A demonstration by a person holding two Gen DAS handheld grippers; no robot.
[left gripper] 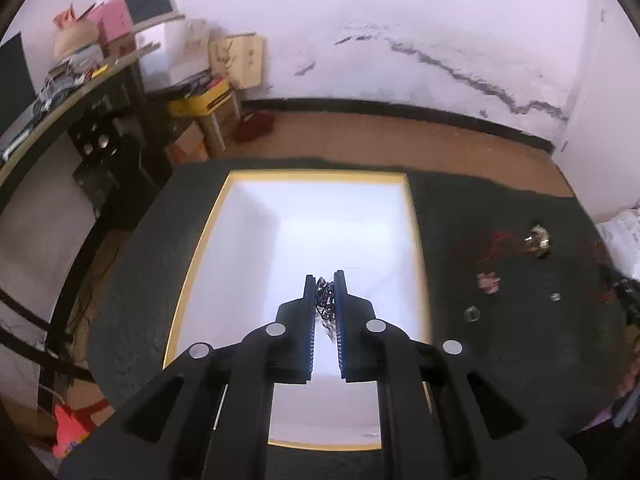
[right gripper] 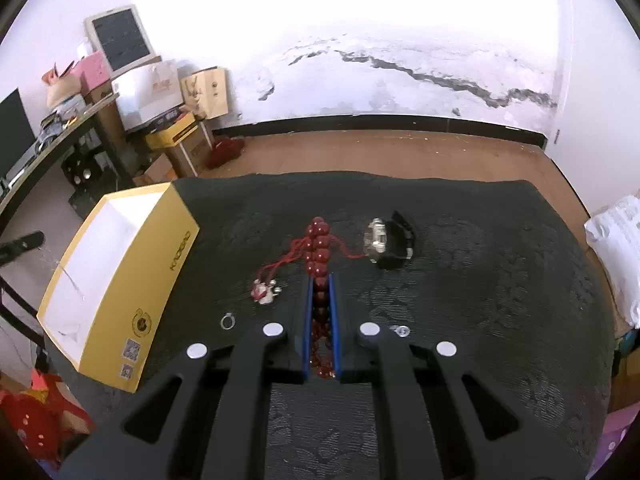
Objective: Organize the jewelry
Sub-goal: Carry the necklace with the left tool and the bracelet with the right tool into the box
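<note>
My left gripper (left gripper: 323,280) is shut on a dark chain necklace (left gripper: 325,300) and holds it over the open yellow box (left gripper: 414,216) with a white inside. My right gripper (right gripper: 321,280) is shut on a red bead bracelet (right gripper: 318,240), whose beads stick out past the fingertips above the dark cloth. The yellow box (right gripper: 160,264) stands at the left in the right wrist view. A wristwatch (right gripper: 386,242) lies to the right of the beads, a red-and-white charm (right gripper: 264,292) on a red cord to the left.
Two small rings (right gripper: 227,322) (right gripper: 401,331) lie on the dark cloth (right gripper: 480,280) near my right gripper. In the left wrist view the watch (left gripper: 538,240), charm (left gripper: 488,282) and a ring (left gripper: 472,314) lie right of the box. Shelves and cartons stand at far left.
</note>
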